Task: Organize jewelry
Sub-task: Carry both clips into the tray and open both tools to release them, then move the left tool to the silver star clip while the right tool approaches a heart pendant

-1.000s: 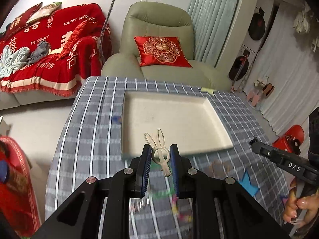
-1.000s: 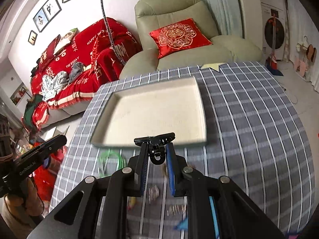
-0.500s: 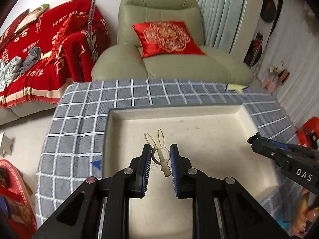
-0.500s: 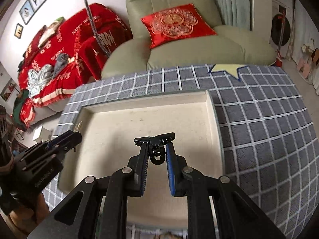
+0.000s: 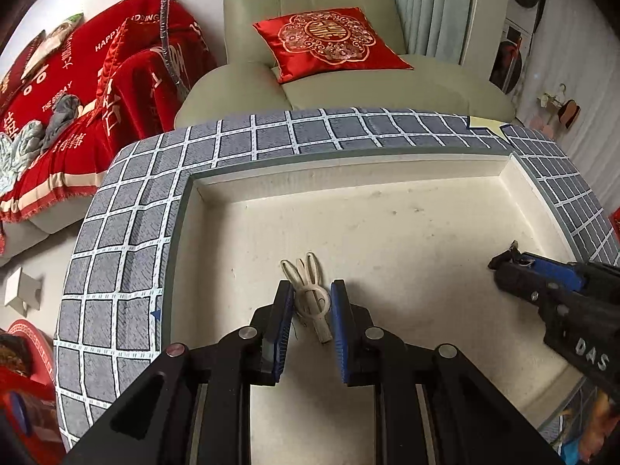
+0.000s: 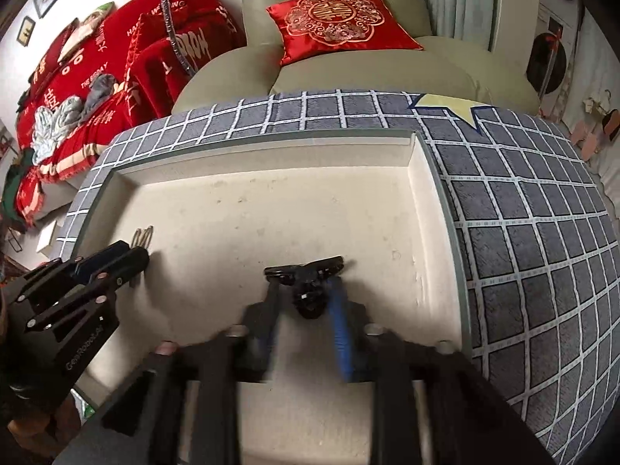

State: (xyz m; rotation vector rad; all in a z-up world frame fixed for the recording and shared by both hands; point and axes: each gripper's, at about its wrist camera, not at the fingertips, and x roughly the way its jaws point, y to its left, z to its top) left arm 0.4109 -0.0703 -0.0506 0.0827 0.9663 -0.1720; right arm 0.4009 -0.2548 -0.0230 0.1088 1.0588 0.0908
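Left tool (image 5: 310, 298): blue-padded fingers set narrow with a cream rabbit-eared plastic hair clip (image 5: 309, 290) between them, ears pointing forward; whether the pads still press it or it lies loose on the tray floor, cannot tell. Right tool (image 6: 304, 290): frame motion-blurred, fingers spread a little with a black plastic hair clip (image 6: 306, 275) between them; grip versus release not readable. Count: two tools, two clips, one per tool. Both clips sit over the floor of the shallow cream rectangular tray (image 5: 387, 228), the cream one toward its left side, the black one toward its right; in the left wrist view the right tool enters from the right edge, in the right wrist view the left tool enters from the left. One tray, floor lightly speckled, rim raised on all visible sides. It rests on a surface covered by a grey cloth with a white grid (image 6: 523, 201); one pale yellow star patch (image 6: 445, 106) lies on the cloth just beyond the tray's far right corner. Beyond the surface: one grey-green armchair (image 5: 329, 89) carrying one red embroidered cushion (image 5: 329, 40), a sofa under a red printed throw (image 5: 77, 89) to the left, pale curtains (image 5: 426, 4) to the right.
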